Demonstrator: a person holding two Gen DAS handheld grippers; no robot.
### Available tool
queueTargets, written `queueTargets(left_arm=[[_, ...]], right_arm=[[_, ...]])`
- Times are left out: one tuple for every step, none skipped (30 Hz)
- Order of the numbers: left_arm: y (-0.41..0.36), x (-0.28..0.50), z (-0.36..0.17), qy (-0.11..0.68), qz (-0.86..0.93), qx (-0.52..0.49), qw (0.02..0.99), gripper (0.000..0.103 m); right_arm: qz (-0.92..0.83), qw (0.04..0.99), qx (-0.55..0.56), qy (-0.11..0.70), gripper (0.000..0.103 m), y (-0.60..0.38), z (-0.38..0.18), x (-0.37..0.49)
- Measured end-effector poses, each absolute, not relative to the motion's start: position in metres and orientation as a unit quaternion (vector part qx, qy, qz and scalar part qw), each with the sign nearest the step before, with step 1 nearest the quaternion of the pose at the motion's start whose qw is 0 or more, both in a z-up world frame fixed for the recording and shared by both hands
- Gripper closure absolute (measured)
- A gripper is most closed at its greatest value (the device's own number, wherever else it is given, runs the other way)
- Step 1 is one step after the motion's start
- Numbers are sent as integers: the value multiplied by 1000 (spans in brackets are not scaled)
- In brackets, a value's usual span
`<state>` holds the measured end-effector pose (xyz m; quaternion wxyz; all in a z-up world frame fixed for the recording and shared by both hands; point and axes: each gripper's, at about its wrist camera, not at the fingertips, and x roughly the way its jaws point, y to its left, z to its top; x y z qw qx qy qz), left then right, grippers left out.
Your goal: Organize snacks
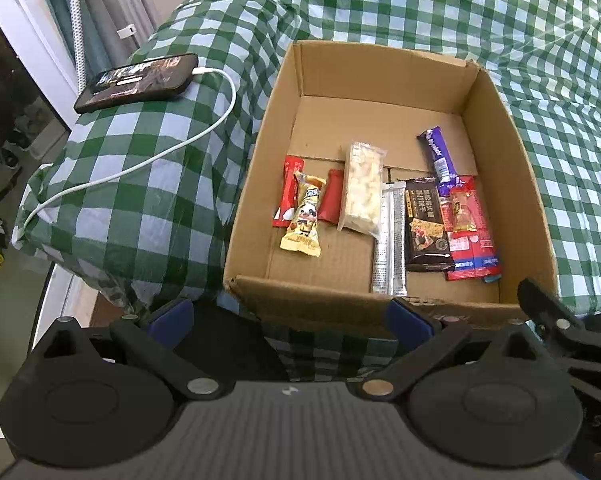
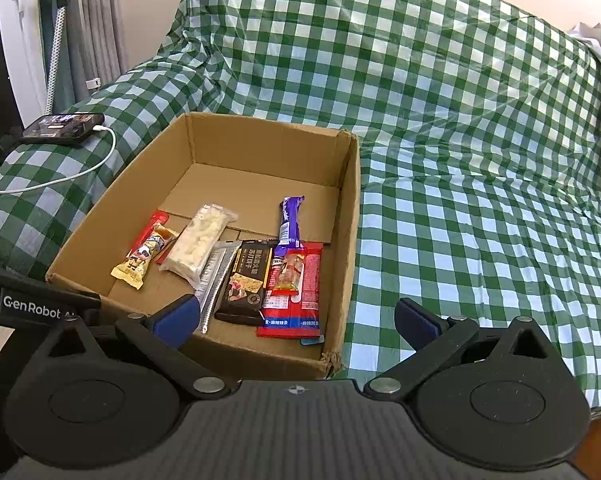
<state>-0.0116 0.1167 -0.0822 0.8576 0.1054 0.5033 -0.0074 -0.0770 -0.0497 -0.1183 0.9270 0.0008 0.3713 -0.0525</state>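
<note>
On the far left a phone [image 1: 138, 82] lies on the checked cloth [image 2: 480, 152] with its white cable [image 1: 140, 164] trailing toward the near side, well apart from the work and best left alone. The cardboard box [image 1: 256, 160] sits open beside it, and every snack in view already lies on its floor. From the left these are a yellow packet [image 1: 304, 216] resting over red wrappers [image 1: 290, 188], a clear bag of pale pieces [image 1: 362, 188], a silver sachet [image 1: 390, 240], a dark chocolate pack [image 1: 426, 226], then a red packet [image 1: 470, 236] with a purple bar [image 1: 436, 156] behind it. The left gripper [image 1: 288, 318] hangs at the near wall, fingers wide apart and empty; the right gripper [image 2: 296, 318] straddles the box's near right corner, equally spread and empty. The sorting looks nearly or wholly done. If any tidying remains, I would come straight down on one overlapping packet, pinch across its narrow width, and lift clear of its neighbours before shifting it.
</note>
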Motion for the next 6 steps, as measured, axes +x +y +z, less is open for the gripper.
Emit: queueTargets(left_arm=[[117, -12, -81, 500, -7, 107, 859, 0], [116, -12, -80, 496, -6, 109, 861, 0], [116, -14, -78, 490, -5, 112, 864, 0], [116, -16, -77, 487, -4, 114, 866, 0], [116, -16, -76, 486, -3, 115, 867, 0], [116, -17, -74, 485, -4, 114, 867, 0]], right_arm=[[-53, 927, 1, 373, 1, -50, -119, -76], [-53, 926, 3, 373, 1, -51, -119, -76], [-54, 926, 4, 373, 1, -51, -119, -76], [-53, 926, 5, 373, 1, -52, -118, -76], [-53, 926, 6, 373, 1, -52, -118, -76], [-53, 927, 7, 371, 1, -52, -117, -77]])
